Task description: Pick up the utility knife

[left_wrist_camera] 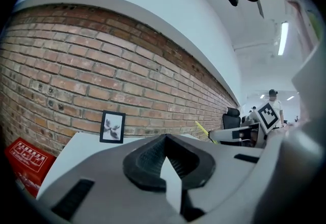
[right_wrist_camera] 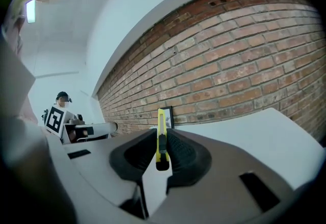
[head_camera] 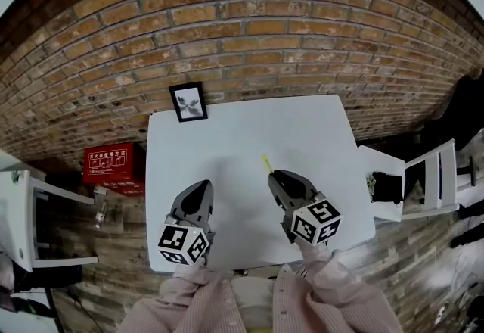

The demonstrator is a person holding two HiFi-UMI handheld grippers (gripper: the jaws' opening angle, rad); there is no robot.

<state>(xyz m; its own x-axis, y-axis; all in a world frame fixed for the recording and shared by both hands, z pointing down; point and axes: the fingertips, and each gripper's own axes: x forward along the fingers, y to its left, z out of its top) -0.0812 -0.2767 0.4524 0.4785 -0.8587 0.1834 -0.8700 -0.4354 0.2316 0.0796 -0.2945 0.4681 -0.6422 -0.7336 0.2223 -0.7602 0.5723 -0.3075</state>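
Note:
The yellow utility knife [head_camera: 267, 165] sticks out forward from my right gripper [head_camera: 278, 176], held above the white table [head_camera: 242, 127]. In the right gripper view the knife [right_wrist_camera: 162, 139] stands on edge between the two dark pads, and my right gripper [right_wrist_camera: 162, 134] is shut on it. My left gripper [head_camera: 200, 189] hovers to the left of it over the table's near half, holding nothing. Its pads meet at the tips in the left gripper view, so the left gripper [left_wrist_camera: 164, 139] is shut. From there the knife [left_wrist_camera: 202, 130] shows as a yellow sliver at the right.
A small black-framed picture [head_camera: 188, 102] leans against the brick wall at the table's far left corner. A red box [head_camera: 113, 163] sits on the floor to the left. White chairs stand at the right [head_camera: 423, 184] and at the left [head_camera: 23, 218].

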